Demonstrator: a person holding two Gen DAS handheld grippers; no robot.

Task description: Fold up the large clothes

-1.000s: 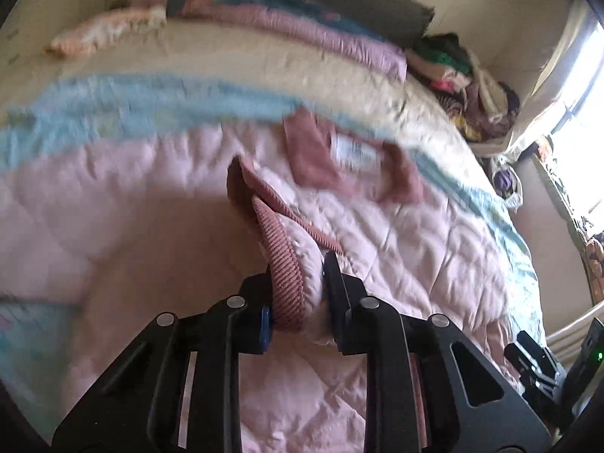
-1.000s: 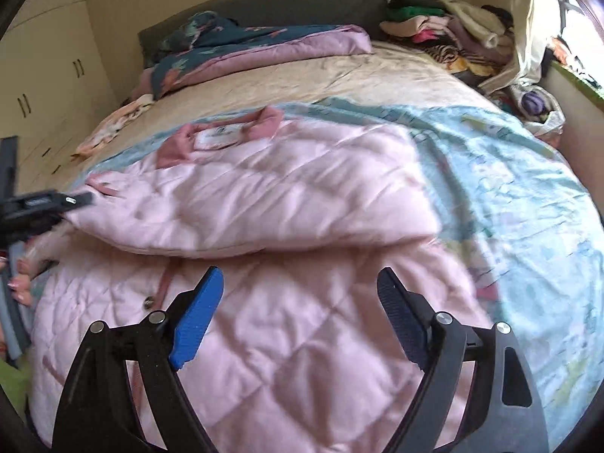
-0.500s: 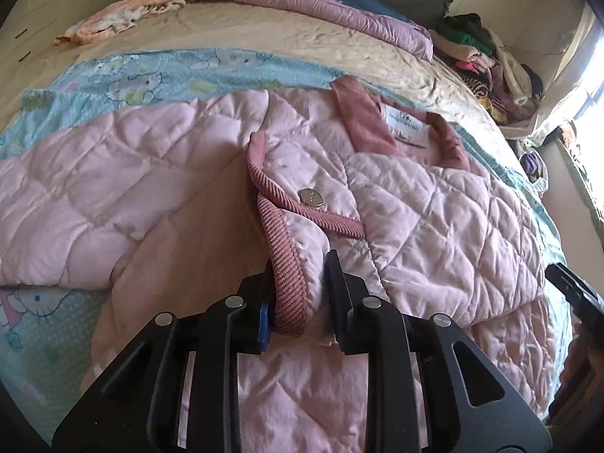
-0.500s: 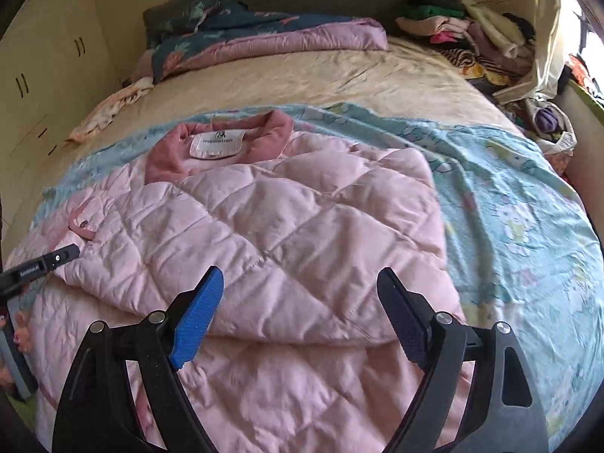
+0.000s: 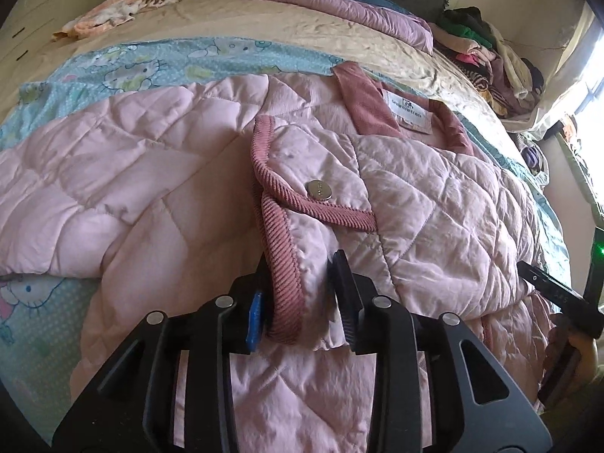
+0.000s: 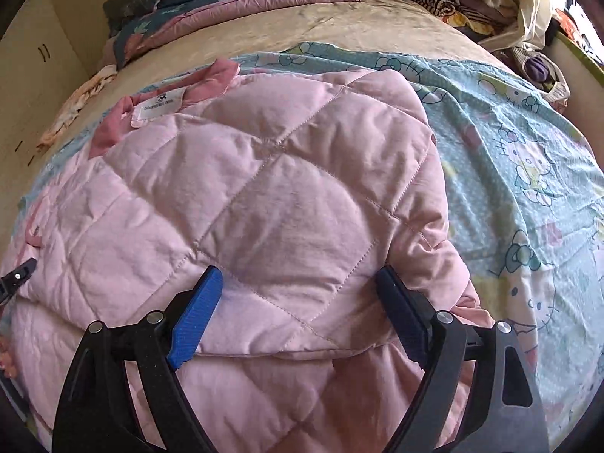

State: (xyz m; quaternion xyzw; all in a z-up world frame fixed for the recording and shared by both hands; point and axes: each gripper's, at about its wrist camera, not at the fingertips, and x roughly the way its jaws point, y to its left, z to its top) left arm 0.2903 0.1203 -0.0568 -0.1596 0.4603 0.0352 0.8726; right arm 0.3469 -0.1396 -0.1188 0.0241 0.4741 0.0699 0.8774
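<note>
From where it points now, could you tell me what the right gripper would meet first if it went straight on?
Most likely the folded pink jacket: the open right gripper points down at its quilted top layer, with nothing between, though depth is unclear.

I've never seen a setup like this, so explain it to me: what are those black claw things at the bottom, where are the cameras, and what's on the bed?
There is no robot. A person holds a two-finger gripper in each hand, and each picture comes from a camera on one gripper, looking along its fingers. A pink quilted jacket lies partly folded on a cartoon-cat sheet. The left gripper has the jacket's ribbed cuff between its jaws, which are opening. The right gripper stands open over the folded part, holding nothing. More clothes are piled in the far corner.
</note>
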